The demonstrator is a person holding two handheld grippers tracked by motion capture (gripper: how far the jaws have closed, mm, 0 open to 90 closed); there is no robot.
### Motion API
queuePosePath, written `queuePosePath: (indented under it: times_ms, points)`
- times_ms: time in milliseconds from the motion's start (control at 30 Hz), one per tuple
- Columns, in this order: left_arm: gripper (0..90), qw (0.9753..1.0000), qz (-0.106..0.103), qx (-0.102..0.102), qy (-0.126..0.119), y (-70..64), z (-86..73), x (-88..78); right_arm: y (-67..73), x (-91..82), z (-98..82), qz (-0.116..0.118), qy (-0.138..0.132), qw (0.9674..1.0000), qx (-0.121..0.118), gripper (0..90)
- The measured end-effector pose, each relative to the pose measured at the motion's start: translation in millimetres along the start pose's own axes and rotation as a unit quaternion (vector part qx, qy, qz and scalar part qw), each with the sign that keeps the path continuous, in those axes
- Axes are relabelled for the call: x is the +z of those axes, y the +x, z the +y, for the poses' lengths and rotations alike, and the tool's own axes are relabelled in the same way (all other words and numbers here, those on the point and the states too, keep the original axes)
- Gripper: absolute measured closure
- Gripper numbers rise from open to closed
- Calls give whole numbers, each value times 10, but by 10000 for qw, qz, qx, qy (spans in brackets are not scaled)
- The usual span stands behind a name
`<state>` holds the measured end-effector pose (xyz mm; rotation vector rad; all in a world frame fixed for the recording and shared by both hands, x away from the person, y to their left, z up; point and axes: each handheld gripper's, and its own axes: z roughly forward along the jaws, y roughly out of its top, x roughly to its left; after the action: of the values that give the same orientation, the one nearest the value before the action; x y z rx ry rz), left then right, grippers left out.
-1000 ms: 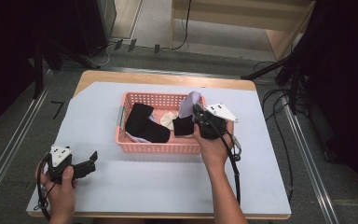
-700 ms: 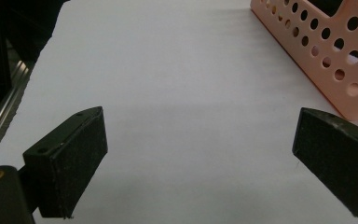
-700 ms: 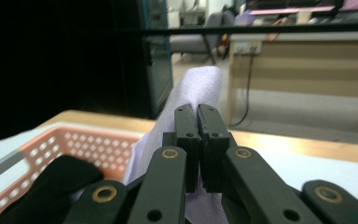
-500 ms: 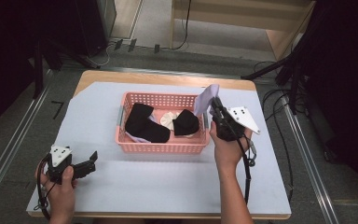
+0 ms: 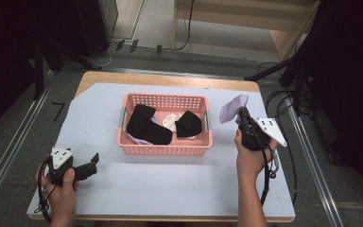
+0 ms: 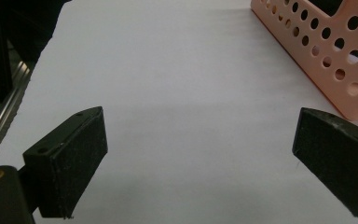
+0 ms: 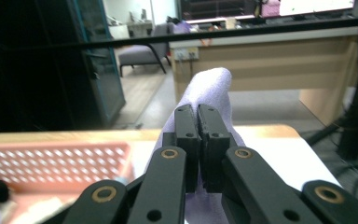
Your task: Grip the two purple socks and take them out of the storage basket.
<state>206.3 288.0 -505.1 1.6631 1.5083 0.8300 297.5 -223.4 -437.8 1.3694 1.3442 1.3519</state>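
Here the right hand [image 5: 250,158] is lifted over the tabletop's right side, its forearm rising from the near edge, and its right gripper [image 5: 242,115] points away from the person, just off the right end of the pink basket [image 5: 164,147]. Its jaws are clamped together on a lavender cloth [image 5: 233,108], which hangs above the white table cover [image 5: 170,184] and bulges past the jaw tips in the right gripper view [image 7: 208,84].

The left hand [image 5: 59,187] rests low near the near-left corner of the tabletop, holding the left gripper [image 5: 90,164] level and aimed toward the basket. Its jaws stand wide apart with nothing between them.

The basket sits toward the far middle of the tabletop and holds black cloths [image 5: 146,124], a cream piece [image 5: 171,121] and a bit of lavender. No readable writing or label shows anywhere.
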Motion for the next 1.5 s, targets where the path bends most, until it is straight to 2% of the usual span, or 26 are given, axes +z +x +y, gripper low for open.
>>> queuePosePath:
  times_ms: [200, 300, 367, 433, 500, 533, 633, 700, 800, 933, 967, 1033, 1133, 1200, 1267, 1333, 1400, 1500]
  points:
    - [39, 10000, 0, -9, -9, -2, 0, 1, -209, -27, -275, -196, 333, 9991, 151, 882]
    - [39, 10000, 2, -9, -11, -2, -1, 2, -287, -41, -400, -245, 584, 9977, 245, 868]
    - [39, 10000, 5, -9, -11, -2, -1, 2, -320, -43, -443, -251, 742, 9959, 453, 782]
    - [39, 10000, 17, -6, -3, -2, 0, 2, -340, -50, -454, -276, 777, 9948, 605, 677]
    - [39, 10000, 22, -7, 1, -2, 1, 3, -328, -60, -428, -332, 650, 9956, 588, 586]
    - [39, 10000, 24, -7, 3, -2, 1, 3, -310, -63, -403, -347, 595, 9957, 611, 568]
    - [39, 10000, 17, -11, 9, -3, 2, 4, -185, -63, -293, -166, 500, 9964, 657, 555]
    - [39, 10000, 10, 0, 22, 0, 2, 2, -77, -48, -230, -26, 484, 9973, 558, 554]
    - [39, 10000, 3, -14, 11, 0, 1, 5, 180, 18, -133, 236, 615, 9971, 383, 552]
    - [39, 10000, -2, -3, 7, 3, 1, 4, 518, 144, -91, 581, 721, 9957, 97, 555]
    - [39, 10000, -1, -4, 8, 4, 1, 2, 641, 191, -94, 695, 782, 9945, 14, 556]
    - [39, 10000, -5, -11, 4, 5, 1, 3, 801, 257, -108, 855, 878, 9924, -107, 556]
    - [39, 10000, -14, -17, 6, 7, 1, 5, 1063, 392, -165, 1112, 1148, 9868, -252, 555]
    - [39, 10000, -22, -30, 4, 9, 2, 5, 1179, 476, -204, 1190, 1322, 9835, -324, 554]
    - [39, 10000, -23, -38, 17, 12, 3, 4, 1298, 578, -246, 1251, 1589, 9788, -324, 549]
    - [39, 10000, -22, -34, 14, 10, 3, 4, 1371, 668, -281, 1279, 1771, 9751, -378, 549]
    - [39, 10000, -14, -33, 13, 8, 3, 5, 1462, 761, -282, 1218, 2239, 9661, -412, 561]
    - [39, 10000, -12, -23, 12, 8, 3, 5, 1562, 832, -249, 1345, 2448, 9599, -254, 560]
